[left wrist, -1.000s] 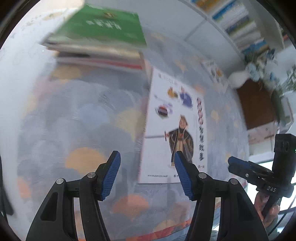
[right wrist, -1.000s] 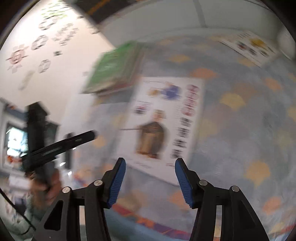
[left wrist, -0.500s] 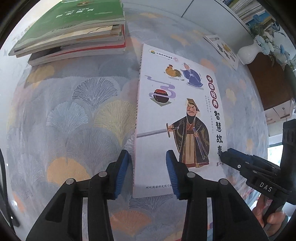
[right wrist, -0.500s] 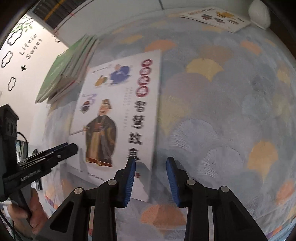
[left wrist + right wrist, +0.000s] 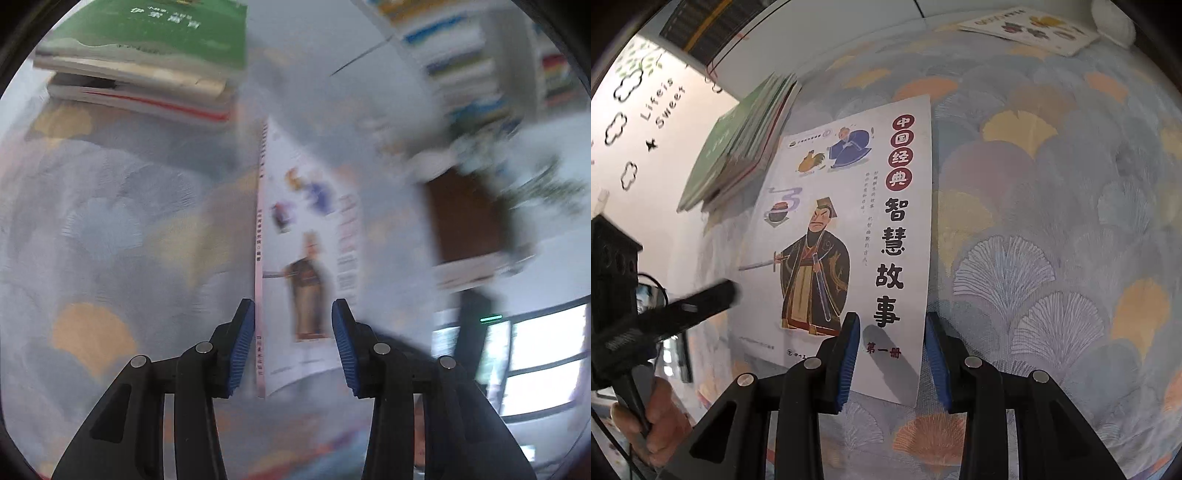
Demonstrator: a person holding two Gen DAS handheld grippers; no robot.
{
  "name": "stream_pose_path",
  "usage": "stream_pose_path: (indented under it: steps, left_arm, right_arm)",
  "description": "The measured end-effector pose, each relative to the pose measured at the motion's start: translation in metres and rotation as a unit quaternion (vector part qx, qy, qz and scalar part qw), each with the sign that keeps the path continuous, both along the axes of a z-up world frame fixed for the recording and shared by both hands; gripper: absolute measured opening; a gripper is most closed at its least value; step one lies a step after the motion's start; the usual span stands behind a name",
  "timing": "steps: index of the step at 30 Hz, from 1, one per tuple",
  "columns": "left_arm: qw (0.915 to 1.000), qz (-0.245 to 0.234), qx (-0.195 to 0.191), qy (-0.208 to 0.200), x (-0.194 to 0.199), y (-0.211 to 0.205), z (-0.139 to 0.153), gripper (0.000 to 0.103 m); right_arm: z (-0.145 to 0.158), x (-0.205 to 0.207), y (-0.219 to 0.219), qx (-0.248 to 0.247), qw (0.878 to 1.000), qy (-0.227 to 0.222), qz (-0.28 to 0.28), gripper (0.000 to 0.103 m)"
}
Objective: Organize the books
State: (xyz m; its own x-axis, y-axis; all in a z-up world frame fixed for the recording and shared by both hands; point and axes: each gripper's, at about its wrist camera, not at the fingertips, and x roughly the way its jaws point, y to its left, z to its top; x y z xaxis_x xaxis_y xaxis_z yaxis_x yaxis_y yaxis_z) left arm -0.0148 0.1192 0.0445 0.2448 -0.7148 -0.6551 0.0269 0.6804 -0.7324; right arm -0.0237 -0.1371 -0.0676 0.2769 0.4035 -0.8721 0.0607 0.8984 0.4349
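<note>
The counter (image 5: 1052, 206), under a fan-patterned cloth, lies bare at 3 o'clock of the white book (image 5: 846, 229). A stack of books (image 5: 738, 147) sits at 10 o'clock. The right gripper (image 5: 888, 354) has just narrowed its fingers, straddling the book's right edge without pressing. The left gripper (image 5: 293, 345), also narrowed, frames its spine edge; contact unclear.

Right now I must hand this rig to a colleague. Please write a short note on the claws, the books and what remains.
Left claw: open; its jaws have just been closing and straddle the picture book at its spine edge. The view is blurred.
Right claw: open, also just closing, astride the book's near right corner.
Done: stack of books sits beyond it.
Left: the picture book and the thin book at the far corner.
</note>
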Motion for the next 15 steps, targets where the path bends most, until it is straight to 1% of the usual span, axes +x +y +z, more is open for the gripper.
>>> stream_pose_path:
  steps: [2,3,4,6,7,8,9,10,11,12,13,14,15]
  left_arm:
    - [0.9988,0.019,-0.044,0.006,-0.001,0.002,0.000,0.039]
    - [0.9987,0.027,-0.041,0.015,-0.002,0.000,-0.003,0.039]
    - [0.9989,0.033,-0.027,0.018,-0.004,-0.004,-0.006,0.039]
    - [0.9992,0.036,0.015,0.013,-0.007,-0.014,-0.011,0.039]
    - [0.9991,0.033,0.018,0.019,-0.007,-0.020,-0.015,0.037]
    - [0.9992,0.028,0.014,0.026,-0.006,-0.023,-0.018,0.032]
    - [0.9991,0.020,0.011,0.037,-0.005,-0.029,-0.023,0.029]
    - [0.9988,0.015,0.019,0.042,-0.004,-0.033,-0.026,0.026]
    - [0.9985,0.012,0.033,0.042,-0.004,-0.039,-0.029,0.025]
    - [0.9982,0.013,0.040,0.043,-0.005,-0.042,-0.030,0.025]
    - [0.9981,0.016,0.038,0.047,-0.005,-0.043,-0.031,0.020]
    - [0.9982,0.020,0.026,0.049,-0.001,-0.040,-0.031,0.014]
    - [0.9983,0.024,0.013,0.051,0.000,-0.038,-0.028,0.012]
  right_arm:
    - [-0.002,-0.001,-0.003,0.014,1.000,0.002,-0.005,0.035]
    - [-0.002,-0.001,-0.005,0.019,1.000,0.003,-0.006,0.035]
    - [-0.003,-0.002,-0.007,0.026,1.000,0.004,-0.009,0.035]
    - [-0.003,-0.003,-0.010,0.035,0.999,0.007,-0.013,0.036]
    - [-0.004,-0.003,-0.010,0.037,0.999,0.007,-0.013,0.036]
    - [-0.003,-0.004,-0.011,0.038,0.999,0.007,-0.012,0.036]
    - [-0.003,-0.004,-0.012,0.037,0.999,0.006,-0.010,0.036]
    - [-0.002,-0.005,-0.012,0.035,0.999,0.005,-0.009,0.036]
    - [-0.002,-0.005,-0.013,0.035,0.999,0.004,-0.008,0.036]
    - [-0.001,-0.005,-0.013,0.036,0.999,0.004,-0.007,0.038]
    - [-0.001,-0.005,-0.013,0.039,0.999,0.005,-0.005,0.039]
    - [-0.001,-0.004,-0.010,0.041,0.999,0.006,-0.004,0.042]
    - [0.000,-0.002,-0.009,0.043,0.999,0.011,0.000,0.044]
